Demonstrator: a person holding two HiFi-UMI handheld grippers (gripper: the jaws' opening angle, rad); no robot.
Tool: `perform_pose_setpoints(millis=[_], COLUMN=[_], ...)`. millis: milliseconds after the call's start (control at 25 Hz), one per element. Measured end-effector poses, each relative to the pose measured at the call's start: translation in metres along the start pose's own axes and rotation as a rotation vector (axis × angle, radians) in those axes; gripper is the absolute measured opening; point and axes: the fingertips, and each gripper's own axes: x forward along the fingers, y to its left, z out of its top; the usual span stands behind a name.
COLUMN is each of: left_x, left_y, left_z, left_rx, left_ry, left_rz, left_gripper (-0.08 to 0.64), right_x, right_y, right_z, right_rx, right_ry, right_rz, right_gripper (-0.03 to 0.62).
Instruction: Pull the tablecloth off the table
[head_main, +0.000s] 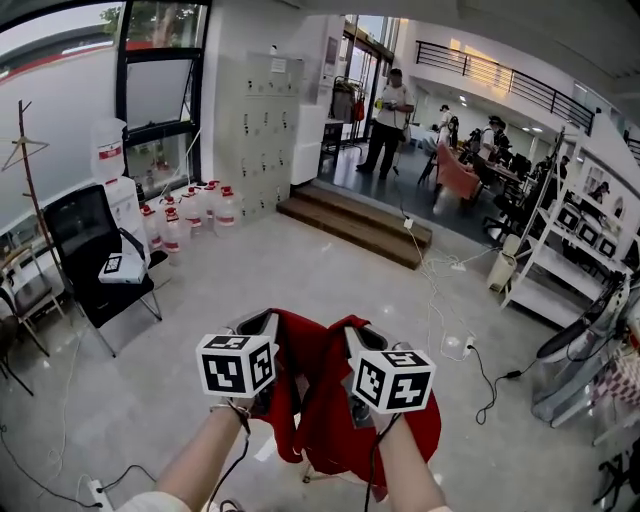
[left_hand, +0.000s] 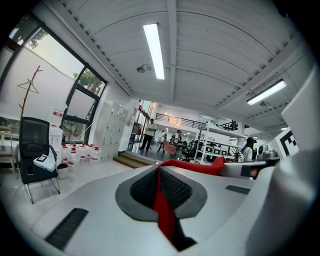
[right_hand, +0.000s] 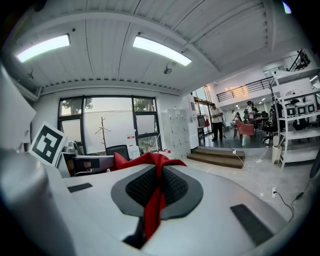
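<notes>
Head view, left to right. A black office chair stands at far left under the window. A row of red-capped white bottles sits on the floor against the wall just to its right.

The left gripper is in the lower centre, held nearly level, with its marker cube facing the camera. In the left gripper view its jaws are fully closed, and a thin fold of the red tablecloth is pinched between the dark ribbed pads. The cloth runs out past the tips towards the other gripper.

The tablecloth is bunched and hangs in folds between and below the two grippers, above the pale tiled floor. Whether its lower edge reaches the floor cannot be made out.

The right gripper is just beside the left one, at the same height. In the right gripper view its jaws are likewise clamped together on a red fold of cloth that runs the length of the pads.

Behind are wooden steps, with a person standing beyond them. White shelving is at far right, and cables trail across the floor.
</notes>
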Motion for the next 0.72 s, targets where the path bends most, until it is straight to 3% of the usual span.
perform_pose_setpoints(millis=[720], left_x=[-0.064], left_y=[0.151], left_z=[0.036], left_rx=[-0.031], left_ry=[-0.075], left_rz=[0.097], left_gripper=[0.017], right_x=[0.099], right_y=[0.153], right_z=[-0.004], right_rx=[-0.04], right_ry=[0.03], right_rz=[0.14], right_gripper=[0.025])
